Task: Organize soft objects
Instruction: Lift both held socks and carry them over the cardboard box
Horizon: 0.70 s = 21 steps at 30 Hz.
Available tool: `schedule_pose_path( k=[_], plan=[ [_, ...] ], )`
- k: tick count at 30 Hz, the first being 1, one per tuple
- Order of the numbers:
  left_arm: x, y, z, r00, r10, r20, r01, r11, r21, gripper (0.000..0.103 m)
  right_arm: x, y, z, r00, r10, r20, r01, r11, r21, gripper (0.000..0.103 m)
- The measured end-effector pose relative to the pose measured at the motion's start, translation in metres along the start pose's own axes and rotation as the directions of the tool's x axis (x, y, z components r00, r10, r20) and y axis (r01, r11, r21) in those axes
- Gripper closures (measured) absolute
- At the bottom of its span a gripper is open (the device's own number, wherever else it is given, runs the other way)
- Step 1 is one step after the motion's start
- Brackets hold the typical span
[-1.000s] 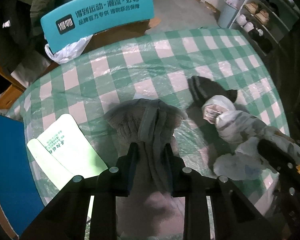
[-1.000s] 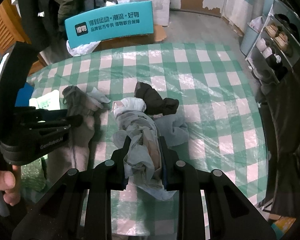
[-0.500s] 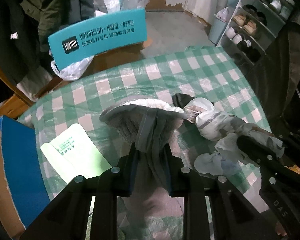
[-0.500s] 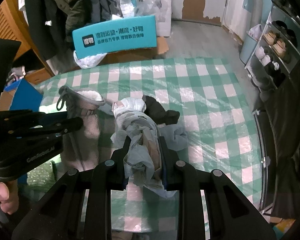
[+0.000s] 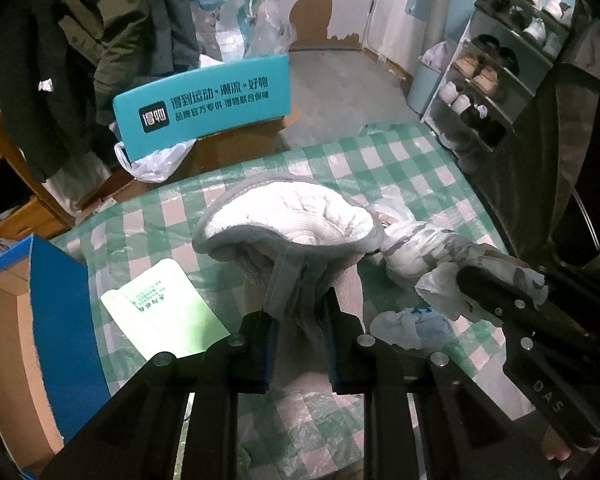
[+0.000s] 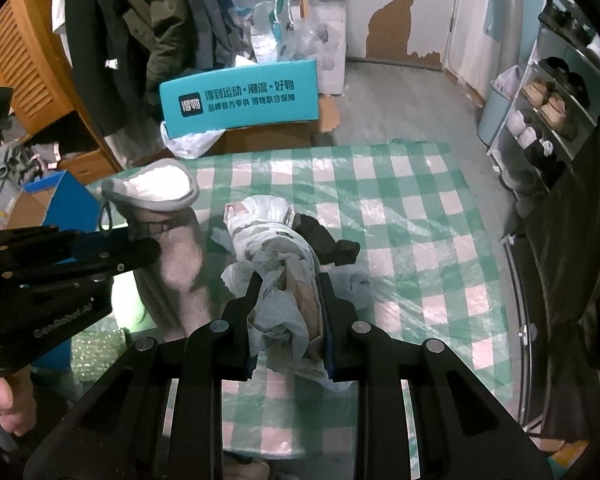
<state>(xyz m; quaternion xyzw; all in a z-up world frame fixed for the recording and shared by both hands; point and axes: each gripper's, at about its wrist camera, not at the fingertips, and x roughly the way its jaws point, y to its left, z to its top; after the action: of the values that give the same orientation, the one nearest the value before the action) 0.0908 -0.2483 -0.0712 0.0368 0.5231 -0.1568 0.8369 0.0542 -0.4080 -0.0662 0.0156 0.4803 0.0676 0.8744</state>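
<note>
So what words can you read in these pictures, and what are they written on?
"得物" logo, then "得到运动×潮流×好物": teal box flap.
Smaller line beneath it: too blurred to be sure.
"DAS": right gripper body, in the left view.
Green print on green paper: too small.
Left gripper lettering: unreadable.

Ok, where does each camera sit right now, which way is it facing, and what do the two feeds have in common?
Left wrist: sits behind the left gripper, facing forward over the checked table; its jaws clamp the fleece-lined garment, and the right gripper shows at right.
Right wrist: sits behind the right gripper, same direction; its jaws clamp the pale crumpled bundle, and the left gripper and a hand show at left.
Shared: both garments, the table, the teal box, and the shoe rack.
</note>
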Motion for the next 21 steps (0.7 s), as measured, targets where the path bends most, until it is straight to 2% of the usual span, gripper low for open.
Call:
schedule_pose_path(
  k=[21],
  plan=[
    [-0.063, 0.033, -0.008, 0.992, 0.023, 0.124, -0.019, 0.999, -0.033, 0.085, -0.030, 0.030, 0.012, 0.996, 0.036, 0.080, -0.032, 0.998, -0.049, 0.083]
  ],
)
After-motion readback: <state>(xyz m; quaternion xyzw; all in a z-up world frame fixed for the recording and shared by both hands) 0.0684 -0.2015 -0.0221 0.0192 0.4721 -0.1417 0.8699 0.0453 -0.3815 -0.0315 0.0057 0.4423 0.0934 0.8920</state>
